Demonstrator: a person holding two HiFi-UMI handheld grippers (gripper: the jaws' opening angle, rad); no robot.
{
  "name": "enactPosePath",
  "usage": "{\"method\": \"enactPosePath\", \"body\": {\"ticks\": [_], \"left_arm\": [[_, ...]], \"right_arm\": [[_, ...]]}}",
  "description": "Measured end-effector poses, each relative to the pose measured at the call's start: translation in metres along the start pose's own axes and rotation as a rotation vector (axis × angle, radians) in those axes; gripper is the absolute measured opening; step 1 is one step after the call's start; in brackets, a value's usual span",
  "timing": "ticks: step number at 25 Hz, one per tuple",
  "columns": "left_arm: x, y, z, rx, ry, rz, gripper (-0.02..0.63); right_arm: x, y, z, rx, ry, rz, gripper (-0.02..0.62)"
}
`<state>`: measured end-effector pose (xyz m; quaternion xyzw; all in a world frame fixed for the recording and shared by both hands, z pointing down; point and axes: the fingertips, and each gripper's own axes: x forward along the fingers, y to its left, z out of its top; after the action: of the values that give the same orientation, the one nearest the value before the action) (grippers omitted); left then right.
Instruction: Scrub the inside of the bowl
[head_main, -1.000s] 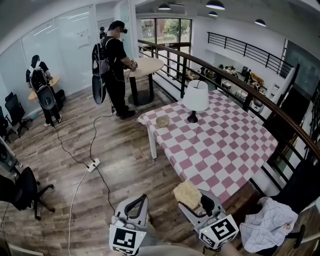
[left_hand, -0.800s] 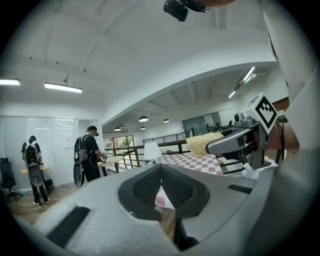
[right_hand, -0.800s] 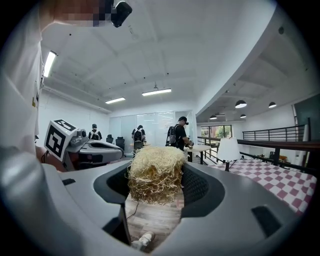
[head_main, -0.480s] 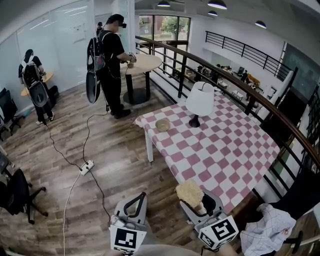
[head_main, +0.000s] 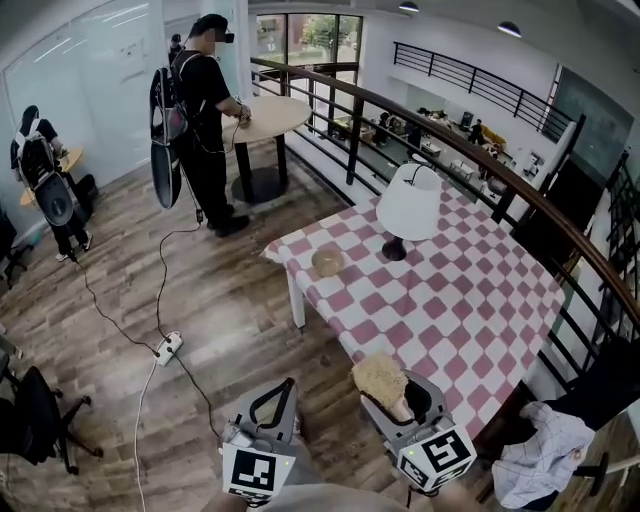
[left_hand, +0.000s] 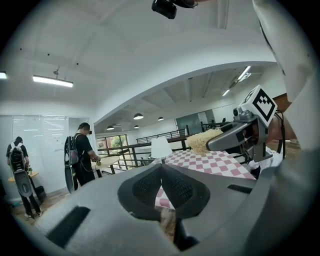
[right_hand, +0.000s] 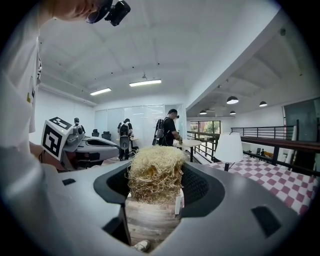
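Observation:
A small tan bowl (head_main: 326, 261) sits near the left end of the pink-and-white checkered table (head_main: 450, 300), far ahead of both grippers. My right gripper (head_main: 392, 392) is low in the head view, short of the table's near corner, shut on a straw-coloured fibre scrubber (head_main: 379, 377). In the right gripper view the scrubber (right_hand: 155, 174) bulges up between the pads (right_hand: 196, 186). My left gripper (head_main: 284, 388) hangs over the wooden floor. Its pads (left_hand: 146, 186) meet with nothing between them. The left gripper view shows no bowl.
A white lamp (head_main: 408, 205) stands on the table beyond the bowl. A dark railing (head_main: 470, 160) runs along the table's far side. A cable and power strip (head_main: 168, 347) lie on the floor at left. A person (head_main: 200, 120) stands at a round table (head_main: 268, 115). An office chair (head_main: 35, 425) is near left.
The view has moved closer to the checkered table, so the bowl and lamp sit lower and larger. Both grippers keep their places and grips.

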<state>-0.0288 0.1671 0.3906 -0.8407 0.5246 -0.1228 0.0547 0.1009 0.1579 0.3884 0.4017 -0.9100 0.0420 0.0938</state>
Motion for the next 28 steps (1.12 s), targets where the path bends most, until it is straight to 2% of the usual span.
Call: {"method": "enactPosePath", "body": {"ticks": [5,11,13,16,22,28], "left_arm": [[0.037,0.049,0.002,0.016,-0.004,-0.049,0.015],[0.081,0.106,-0.002,-0.046,0.018,-0.102,0.015],[0.096,0.121,-0.005,-0.028,0.018,-0.128,0.015],[0.115,0.141,-0.006,0.007,0.004,-0.160,0.015],[0.140,0.178,0.000,-0.006,-0.001,-0.183,0.015],[0.157,0.194,0.001,-0.029,0.012,-0.184,0.015]], "right_arm": [[0.051,-0.016,0.021,-0.001,0.015,-0.039,0.268],[0.116,-0.033,0.043,0.000,0.023,-0.089,0.268],[0.136,-0.037,0.049,0.002,0.026,-0.104,0.268],[0.163,-0.044,0.059,-0.002,0.022,-0.124,0.268],[0.202,-0.053,0.078,-0.009,0.006,-0.157,0.268],[0.220,-0.063,0.084,-0.041,0.013,-0.162,0.268]]}}
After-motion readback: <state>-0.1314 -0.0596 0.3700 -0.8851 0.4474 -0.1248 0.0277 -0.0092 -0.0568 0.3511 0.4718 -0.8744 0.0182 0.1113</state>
